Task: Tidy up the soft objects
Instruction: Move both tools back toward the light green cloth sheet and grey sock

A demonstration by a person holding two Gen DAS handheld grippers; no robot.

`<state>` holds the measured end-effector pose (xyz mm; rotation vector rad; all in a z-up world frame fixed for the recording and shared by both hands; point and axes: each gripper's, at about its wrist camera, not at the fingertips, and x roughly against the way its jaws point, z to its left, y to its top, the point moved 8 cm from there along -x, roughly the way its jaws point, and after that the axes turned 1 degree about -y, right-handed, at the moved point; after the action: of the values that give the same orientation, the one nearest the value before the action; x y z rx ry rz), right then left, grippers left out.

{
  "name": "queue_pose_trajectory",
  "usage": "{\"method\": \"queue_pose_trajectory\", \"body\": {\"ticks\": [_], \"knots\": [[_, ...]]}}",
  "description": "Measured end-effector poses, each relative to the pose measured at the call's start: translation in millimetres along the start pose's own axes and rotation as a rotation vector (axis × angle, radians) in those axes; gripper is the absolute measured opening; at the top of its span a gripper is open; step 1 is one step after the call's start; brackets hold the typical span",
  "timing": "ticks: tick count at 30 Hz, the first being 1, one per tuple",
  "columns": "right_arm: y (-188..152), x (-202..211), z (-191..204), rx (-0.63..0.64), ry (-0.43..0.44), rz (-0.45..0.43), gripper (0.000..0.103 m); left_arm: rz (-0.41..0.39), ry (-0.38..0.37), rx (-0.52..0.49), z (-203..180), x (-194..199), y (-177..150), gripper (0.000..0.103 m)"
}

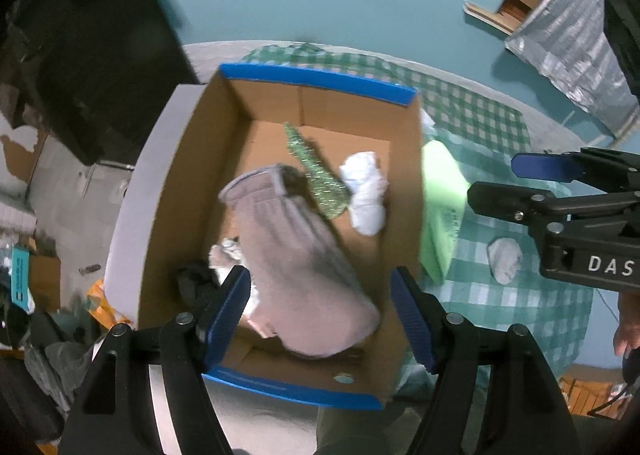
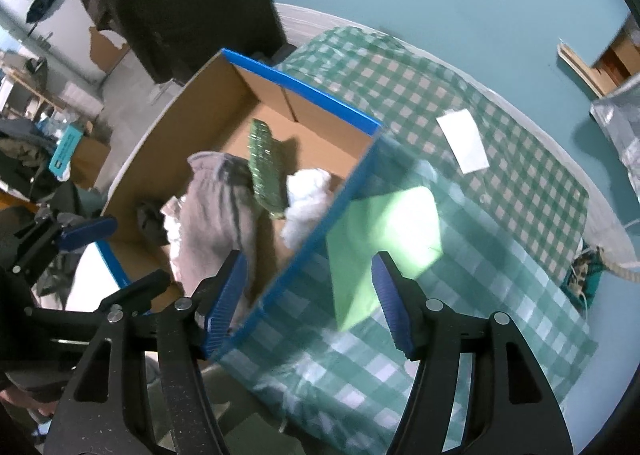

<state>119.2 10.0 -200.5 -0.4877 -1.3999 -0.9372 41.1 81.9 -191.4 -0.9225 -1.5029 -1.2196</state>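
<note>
Left wrist view: the left gripper (image 1: 320,315) hung over the near end of the box (image 1: 188,175), its blue pads spread wide with nothing between them. Inside the box lay a long grey cloth (image 1: 296,255), a green sparkly piece (image 1: 316,175) touching its far end, a white bundle (image 1: 366,195) just beside that, and something dark (image 1: 196,283) with a pale scrap in the near left corner. A light green cloth (image 1: 440,207) lay against the outside of the box's right wall, on the checked tablecloth (image 1: 488,123). A small grey wad (image 1: 505,259) sat on the tablecloth further right, apart from the box. The right gripper (image 1: 496,179) reached in from the right edge above the tablecloth, its fingers a little apart and empty.

Right wrist view: the right gripper (image 2: 308,295) hovered over the box's (image 2: 200,127) blue-edged right wall, pads spread wide and empty. The light green cloth (image 2: 384,239) lay on the tablecloth (image 2: 500,159) just outside that wall, between the pads in line of sight. The grey cloth (image 2: 216,215), green piece (image 2: 266,171) and white bundle (image 2: 308,199) lay in the box. A white paper (image 2: 462,141) rested on the tablecloth further off. The left gripper (image 2: 108,255) showed at lower left, fingers parted.
</note>
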Motion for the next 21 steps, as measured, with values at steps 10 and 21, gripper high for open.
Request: {"method": "queue_pose_trajectory", "body": {"ticks": [10,21], "knots": [[-31,7,-48,-0.087,-0.021,0.009,0.065,0.007,-0.027,-0.095,-49,-4,1,0.073],[-71,8,-101,-0.176,-0.053,0.040,0.065,0.036,-0.068,-0.167,-98,-20,2,0.073]]}}
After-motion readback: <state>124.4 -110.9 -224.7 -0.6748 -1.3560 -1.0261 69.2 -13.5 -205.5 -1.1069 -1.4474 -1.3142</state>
